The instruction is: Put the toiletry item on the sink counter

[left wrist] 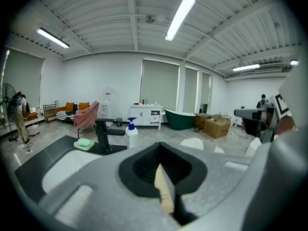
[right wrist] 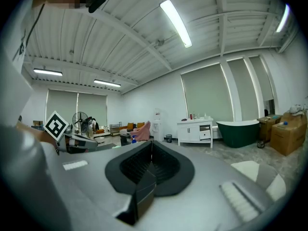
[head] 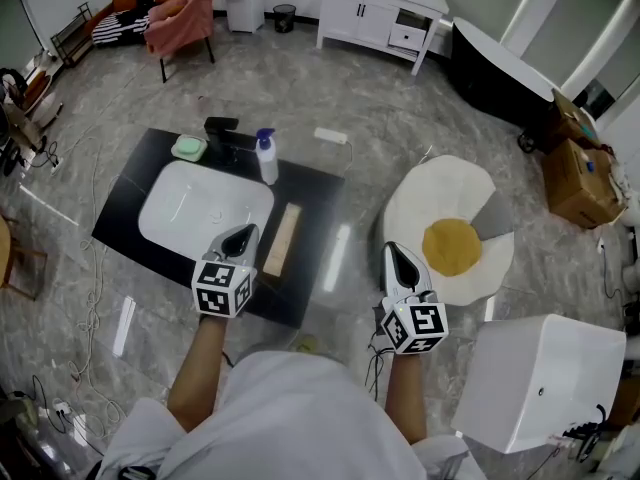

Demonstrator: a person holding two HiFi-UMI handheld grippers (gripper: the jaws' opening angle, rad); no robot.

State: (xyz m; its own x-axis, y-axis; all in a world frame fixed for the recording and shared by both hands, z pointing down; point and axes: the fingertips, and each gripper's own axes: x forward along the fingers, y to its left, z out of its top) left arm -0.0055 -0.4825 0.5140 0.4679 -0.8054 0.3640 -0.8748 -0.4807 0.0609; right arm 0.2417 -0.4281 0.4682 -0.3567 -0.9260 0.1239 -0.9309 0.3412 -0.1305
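A black sink counter with a white basin stands on the floor in front of me. On it are a black faucet, a green soap on a dish, a white pump bottle with a blue top and a long wooden item lying right of the basin. My left gripper hangs over the basin's front right corner, shut and holding nothing. My right gripper is over the floor right of the counter, shut and holding nothing. The left gripper view shows the faucet, bottle and soap beyond the jaws.
An egg-shaped rug lies right of the counter. A white box-like unit stands at the near right. Farther off are a white cabinet, a dark bathtub, cardboard boxes and a pink chair. Cables trail on the floor at left.
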